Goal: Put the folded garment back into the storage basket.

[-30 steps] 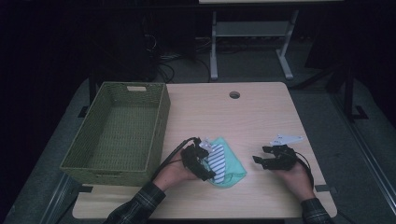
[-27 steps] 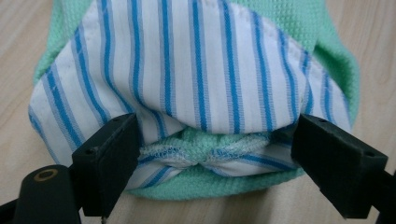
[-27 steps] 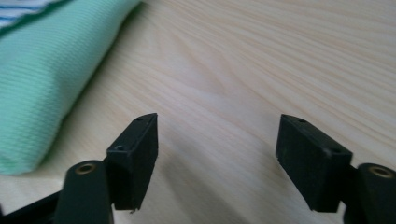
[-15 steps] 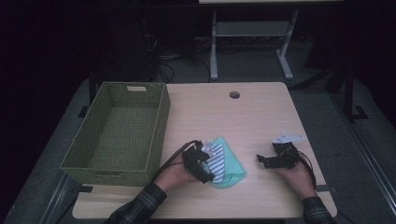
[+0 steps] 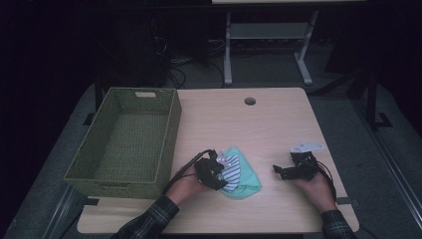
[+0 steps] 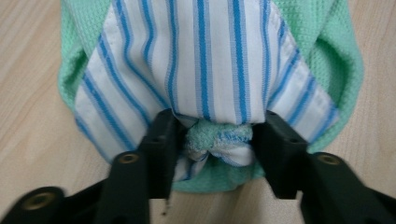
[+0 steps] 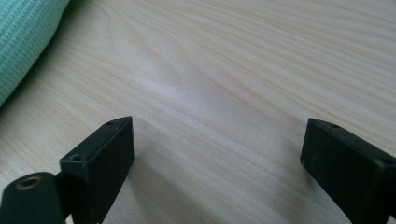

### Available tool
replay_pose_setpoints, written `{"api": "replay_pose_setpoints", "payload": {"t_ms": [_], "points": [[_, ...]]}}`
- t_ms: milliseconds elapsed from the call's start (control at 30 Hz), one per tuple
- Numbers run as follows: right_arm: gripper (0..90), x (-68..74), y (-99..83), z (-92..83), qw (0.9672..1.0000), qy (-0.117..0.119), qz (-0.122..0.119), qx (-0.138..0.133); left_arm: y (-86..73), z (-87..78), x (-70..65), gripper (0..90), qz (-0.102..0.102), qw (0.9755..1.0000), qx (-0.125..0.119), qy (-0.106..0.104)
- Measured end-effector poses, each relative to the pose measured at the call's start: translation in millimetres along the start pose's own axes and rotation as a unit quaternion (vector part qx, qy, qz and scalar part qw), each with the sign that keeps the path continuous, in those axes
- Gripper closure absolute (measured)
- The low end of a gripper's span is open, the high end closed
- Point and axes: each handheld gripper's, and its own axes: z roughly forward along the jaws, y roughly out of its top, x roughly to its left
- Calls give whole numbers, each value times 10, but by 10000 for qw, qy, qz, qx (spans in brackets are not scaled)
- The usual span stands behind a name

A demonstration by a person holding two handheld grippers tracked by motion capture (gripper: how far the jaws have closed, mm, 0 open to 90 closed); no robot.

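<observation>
Striped cloth bundle (image 6: 205, 56) is being pinched by just-closing left gripper (image 6: 212, 140), right gripper (image 7: 217, 154) being spread empty; lift into wicker basket (image 5: 169, 130) probably next.

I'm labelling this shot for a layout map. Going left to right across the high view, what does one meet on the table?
Woven basket → left gripper → folded cloths → right gripper.
</observation>
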Motion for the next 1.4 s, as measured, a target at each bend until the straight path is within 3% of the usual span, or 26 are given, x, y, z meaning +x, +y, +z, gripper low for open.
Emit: {"api": "replay_pose_setpoints", "payload": {"t_ms": [133,267,500,733,800,1000,1100,1400], "points": [[93,3,1,1,10000,-27,8,4,6,-2,11,680,-15,10000,-17,69],[92,4,0,2,10000,-40,6,0,18,-2,12,744,-35,9999,10,121],[88,5,1,4,10000,-57,20,2,22,-19,82,759,-371,9990,-166,-174],[86,9,2,2,10000,-57,58,22,65,-108,92,761,-438,9981,-271,-335],[85,6,1,3,10000,-59,41,15,78,-132,100,761,-554,9970,-358,-407],[82,7,1,4,10000,-61,43,22,113,-281,142,761,-549,9971,-343,-394],[82,7,1,4,10000,-61,42,23,137,-384,158,761,-652,9961,-458,-379],[81,7,1,4,10000,-65,44,23,214,-740,231,761,-711,9949,-655,-291]]}}
